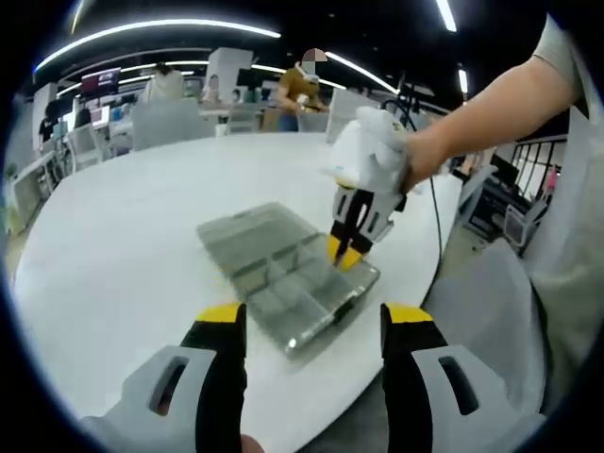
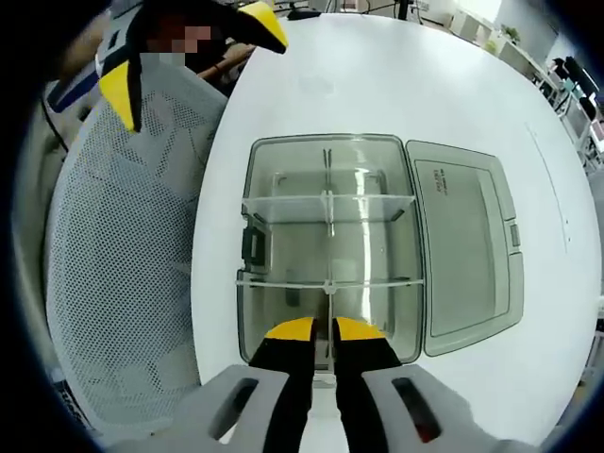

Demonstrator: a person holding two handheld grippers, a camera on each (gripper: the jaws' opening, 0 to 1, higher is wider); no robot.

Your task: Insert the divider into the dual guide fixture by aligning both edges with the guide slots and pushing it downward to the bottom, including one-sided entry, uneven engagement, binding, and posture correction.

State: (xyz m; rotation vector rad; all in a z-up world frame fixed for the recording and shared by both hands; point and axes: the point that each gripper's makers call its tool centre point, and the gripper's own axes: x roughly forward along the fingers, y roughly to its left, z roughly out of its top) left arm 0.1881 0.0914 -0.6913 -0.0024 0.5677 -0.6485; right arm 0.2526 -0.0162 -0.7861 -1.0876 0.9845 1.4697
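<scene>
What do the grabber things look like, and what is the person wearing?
Both grabbers have pale grey bodies, black jaws and yellow tips: the left gripper, and the right gripper with a rounded white top and a thin black cable. The person's sleeve is short and light grey.

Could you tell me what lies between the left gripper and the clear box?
Bare white table, seen in the left gripper view; the left gripper hangs open short of the clear box.

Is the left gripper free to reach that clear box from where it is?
Probably yes. The left gripper hangs open just short of the clear box, with bare table around. The right gripper already sits over the box's far corner, so that corner is taken.
</scene>
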